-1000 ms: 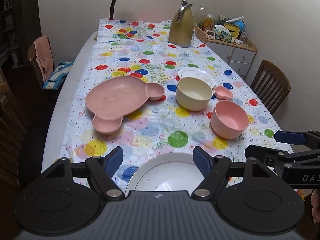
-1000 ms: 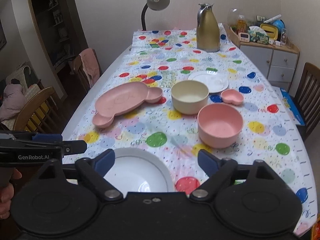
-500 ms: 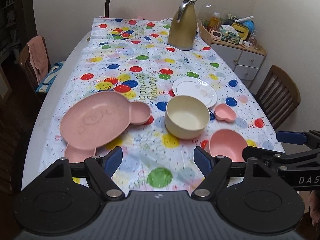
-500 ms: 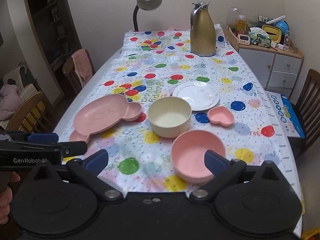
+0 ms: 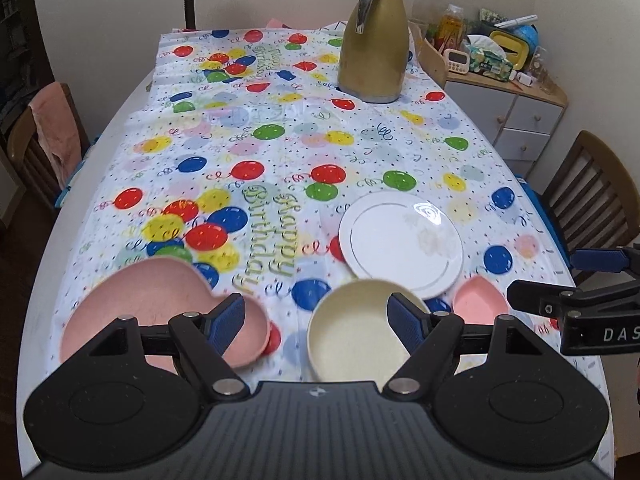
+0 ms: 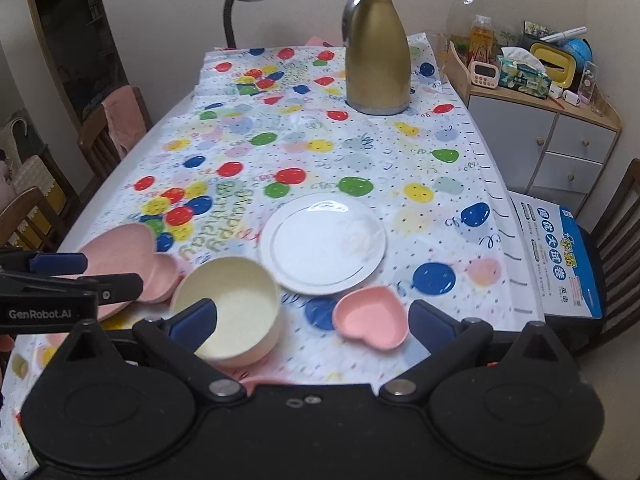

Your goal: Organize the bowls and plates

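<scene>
Glazed white china, the round plate (image 6: 323, 243) lies mid-desk toward the right edge, the cream plastic bowl (image 6: 230, 312) just nearer. Both tools, left (image 5: 316, 320) and right (image 6: 312, 320), gape wide and empty. A hasty pinch on the plate's thin rim could slip, or skid it along the slick balloon-print cloth (image 5: 280, 136).

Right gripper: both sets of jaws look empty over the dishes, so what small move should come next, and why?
Probably lower the right gripper, jaws wide and empty, onto the pink heart dish just ahead, to lift it onto the white plate behind. The cream bowl sits nearer the open, empty left gripper.
</scene>
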Action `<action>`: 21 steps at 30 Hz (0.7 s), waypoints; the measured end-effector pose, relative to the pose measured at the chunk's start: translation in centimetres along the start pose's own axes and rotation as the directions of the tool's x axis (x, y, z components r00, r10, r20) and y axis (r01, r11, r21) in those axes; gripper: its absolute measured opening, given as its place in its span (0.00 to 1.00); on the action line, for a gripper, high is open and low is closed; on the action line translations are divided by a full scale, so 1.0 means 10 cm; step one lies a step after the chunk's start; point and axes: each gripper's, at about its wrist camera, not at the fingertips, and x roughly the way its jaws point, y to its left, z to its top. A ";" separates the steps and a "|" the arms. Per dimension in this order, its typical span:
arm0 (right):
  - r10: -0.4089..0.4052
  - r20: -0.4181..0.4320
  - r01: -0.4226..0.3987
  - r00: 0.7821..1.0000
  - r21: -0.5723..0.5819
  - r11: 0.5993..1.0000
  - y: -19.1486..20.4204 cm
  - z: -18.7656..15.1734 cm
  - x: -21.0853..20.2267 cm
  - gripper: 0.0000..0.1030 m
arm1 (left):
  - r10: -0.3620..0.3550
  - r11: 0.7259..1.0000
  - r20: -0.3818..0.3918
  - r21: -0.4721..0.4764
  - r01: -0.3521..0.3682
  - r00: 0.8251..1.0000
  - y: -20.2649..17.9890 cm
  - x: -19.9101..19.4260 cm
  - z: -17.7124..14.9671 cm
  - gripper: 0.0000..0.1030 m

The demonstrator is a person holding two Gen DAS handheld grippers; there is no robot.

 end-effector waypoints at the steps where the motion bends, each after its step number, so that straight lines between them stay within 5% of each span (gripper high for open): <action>1: -0.003 -0.007 0.003 1.000 -0.001 1.000 -0.06 0.06 0.08 0.99 | 0.004 1.000 -0.009 -0.004 -0.004 1.000 0.00 0.08 0.07 0.76; 10: -0.004 -0.079 0.004 0.997 0.005 1.000 -0.46 0.55 0.80 0.94 | 0.110 0.994 -0.118 0.006 -0.110 0.987 0.01 0.85 0.47 0.76; 21: 0.031 -0.223 -0.015 0.974 0.074 0.997 -0.81 0.74 1.57 0.71 | 0.004 0.994 -0.258 -0.107 -0.032 0.966 0.03 1.54 0.62 0.76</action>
